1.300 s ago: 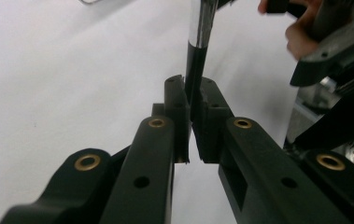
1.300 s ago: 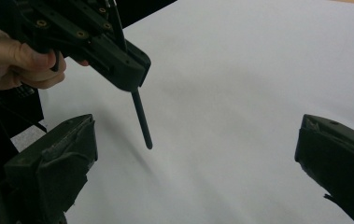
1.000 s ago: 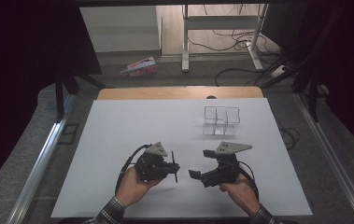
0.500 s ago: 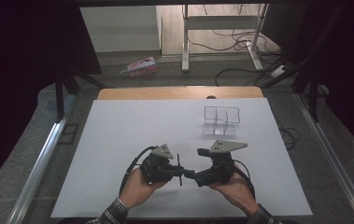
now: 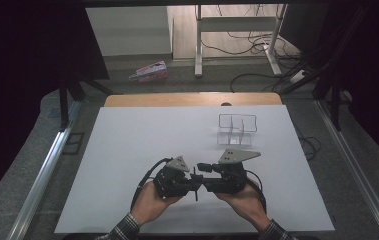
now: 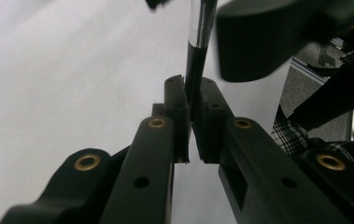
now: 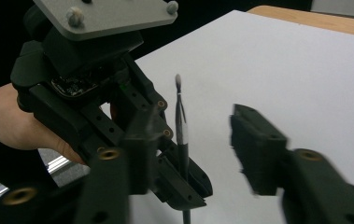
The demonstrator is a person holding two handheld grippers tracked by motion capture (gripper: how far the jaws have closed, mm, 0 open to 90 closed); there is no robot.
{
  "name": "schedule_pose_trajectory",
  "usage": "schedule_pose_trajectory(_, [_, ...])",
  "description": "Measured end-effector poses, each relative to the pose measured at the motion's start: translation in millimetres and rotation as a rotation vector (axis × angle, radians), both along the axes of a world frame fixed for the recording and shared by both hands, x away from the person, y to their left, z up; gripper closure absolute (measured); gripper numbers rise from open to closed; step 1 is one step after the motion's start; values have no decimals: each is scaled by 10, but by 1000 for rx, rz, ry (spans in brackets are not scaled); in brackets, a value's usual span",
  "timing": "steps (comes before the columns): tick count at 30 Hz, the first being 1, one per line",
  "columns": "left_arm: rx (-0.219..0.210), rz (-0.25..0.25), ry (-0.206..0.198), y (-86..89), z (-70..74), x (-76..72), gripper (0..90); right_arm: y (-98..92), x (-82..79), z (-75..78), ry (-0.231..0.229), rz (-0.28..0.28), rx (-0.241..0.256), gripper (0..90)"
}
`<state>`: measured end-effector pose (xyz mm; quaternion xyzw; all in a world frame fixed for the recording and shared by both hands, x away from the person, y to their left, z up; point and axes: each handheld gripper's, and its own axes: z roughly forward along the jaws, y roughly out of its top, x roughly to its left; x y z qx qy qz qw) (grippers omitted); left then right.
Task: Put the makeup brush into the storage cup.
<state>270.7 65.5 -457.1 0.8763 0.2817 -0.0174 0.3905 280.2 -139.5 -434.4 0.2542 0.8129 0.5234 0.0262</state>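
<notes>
Left tongs (image 6: 191, 126) and right tongs (image 7: 188, 154): matt black plastic with small brass-coloured rivets, each topped by a dull grey metal-looking plate (image 7: 104, 14). The brush (image 7: 180, 135) has a glossy black handle, a shiny chrome ferrule (image 6: 201, 21) and a soft pale tuft. Counter (image 5: 142, 135) is covered in smooth matt white sheet with a bare wood edge (image 5: 192, 99) at the back; organiser (image 5: 237, 129) is clear glossy plastic; sleeve (image 6: 291, 135) is checked cloth.

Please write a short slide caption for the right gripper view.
Left gripper holds a thin brush upright between the open right jaws.
</notes>
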Motion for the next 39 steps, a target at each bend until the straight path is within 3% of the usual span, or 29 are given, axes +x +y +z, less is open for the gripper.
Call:
schedule_pose_trajectory(6, [-2,-7,4,-14,-11,0,850,22,-3,-30,5,35,-2,835])
schedule_pose_trajectory(12, [-12,-6,-11,-6,-25,0,818,7,-8,-25,-1,16,3,848])
schedule_pose_trajectory(14, [-11,0,-27,-5,-32,-3,704,-7,-4,-16,0,14,10,848])
schedule_pose_trajectory(18, [4,6,-47,7,-48,-12,567,-28,-2,-11,-9,7,-1,848])
schedule_pose_trajectory(20, [5,11,-55,27,-50,-6,442,-44,1,-7,-12,6,-7,848])
schedule_pose_trajectory(21, [2,18,-57,33,-52,-6,442,-44,1,-7,-12,6,-7,848])
schedule_pose_trajectory(26, [-18,33,-60,85,-68,7,279,-76,11,-11,-30,10,-27,848])
schedule_pose_trajectory(32, [-30,50,-61,109,-108,2,168,-111,12,3,-30,-11,-34,849])
schedule_pose_trajectory(39, [-31,68,-83,189,-125,-39,96,-137,16,9,-26,-45,-42,849])
